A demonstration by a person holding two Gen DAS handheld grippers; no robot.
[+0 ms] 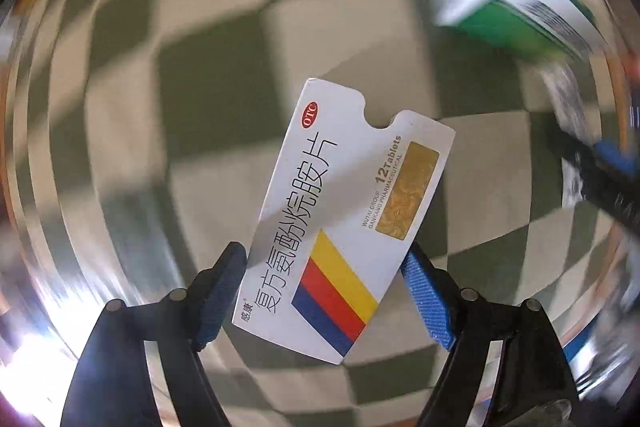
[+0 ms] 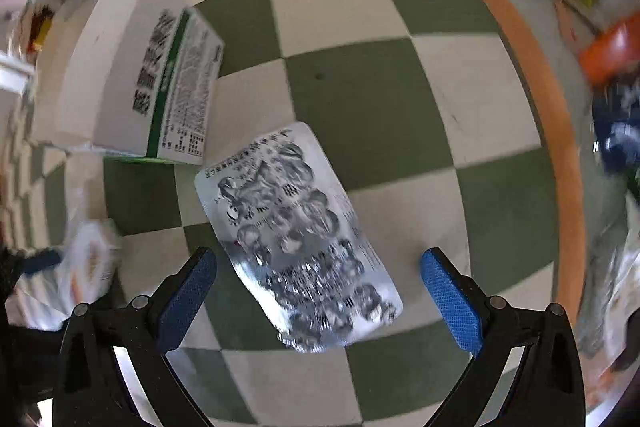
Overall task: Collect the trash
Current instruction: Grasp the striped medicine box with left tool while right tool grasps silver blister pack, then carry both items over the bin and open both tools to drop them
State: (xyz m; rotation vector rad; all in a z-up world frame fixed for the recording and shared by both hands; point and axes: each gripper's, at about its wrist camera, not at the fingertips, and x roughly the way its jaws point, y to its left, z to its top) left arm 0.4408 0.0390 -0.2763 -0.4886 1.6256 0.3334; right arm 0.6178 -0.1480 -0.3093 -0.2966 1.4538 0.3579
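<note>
A green-and-cream checked cloth [image 2: 360, 99] covers the surface, edged by an orange band [image 2: 532, 75]. On it lie a silver blister pack [image 2: 296, 235], a white-and-green box [image 2: 132, 83] just beside it, and a white tablet carton [image 1: 340, 219], seen sharp against the blurred checks.

A smooth white cardboard medicine box [image 1: 340, 223] with a glossy gold foil patch, a crinkled, shiny silver foil blister pack [image 2: 298, 239] and textured blue rubbery gripper pads [image 2: 452, 301] on matt black plastic fingers, over matt green-and-cream checked carpet tiles [image 2: 360, 27].
</note>
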